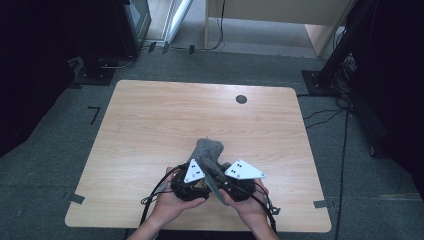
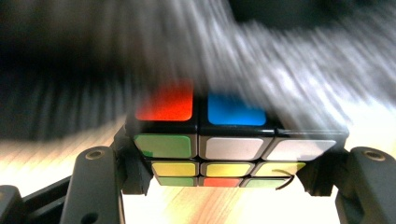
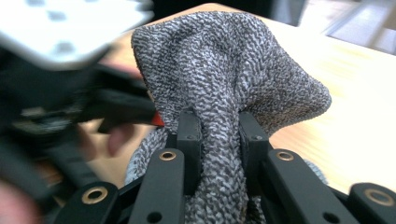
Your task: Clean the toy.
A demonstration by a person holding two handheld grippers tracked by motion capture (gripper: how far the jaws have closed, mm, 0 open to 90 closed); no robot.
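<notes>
At the near edge of the wooden bench, the person's two hands hold their tongs close together, the left tongs clamped on a colour-tiled puzzle cube whose red, blue, green, white and yellow tiles face the left gripper view, with grey fabric blurred above and behind it. The right tongs pinch a gathered fold of a grey knitted cloth, which rises between the pads and billows out beyond them. In the high view the cloth stands just past both grey plates, over the bench's near middle.
</notes>
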